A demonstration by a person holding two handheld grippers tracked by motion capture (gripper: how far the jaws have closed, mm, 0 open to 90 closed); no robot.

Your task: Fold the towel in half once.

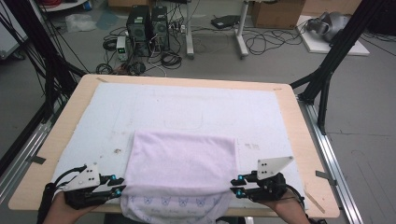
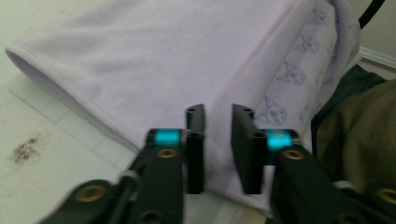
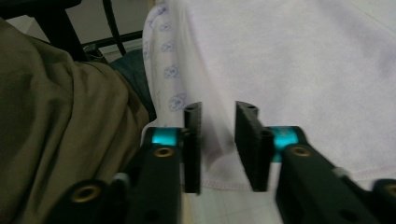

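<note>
A pale lilac towel (image 1: pixel 182 163) lies folded on the white mat (image 1: pixel 187 100) at the near edge of the table. Its lower layer, printed with small blue figures (image 1: pixel 173 203), hangs over the front edge. My left gripper (image 1: pixel 120 185) sits at the towel's near left corner and my right gripper (image 1: pixel 236 185) at its near right corner, both pointing inward. In the left gripper view the jaws (image 2: pixel 218 116) stand apart over the towel's hemmed edge (image 2: pixel 163 60) without pinching it. In the right gripper view the jaws (image 3: pixel 219 112) are likewise apart above the towel's hem (image 3: pixel 289 60).
The wooden table (image 1: pixel 306 140) has bare rims left and right of the mat. Black frame posts (image 1: pixel 334 56) flank it. Computer towers (image 1: pixel 147 28) and cables lie on the floor beyond. Olive clothing of the person (image 3: pixel 60 116) sits close behind the grippers.
</note>
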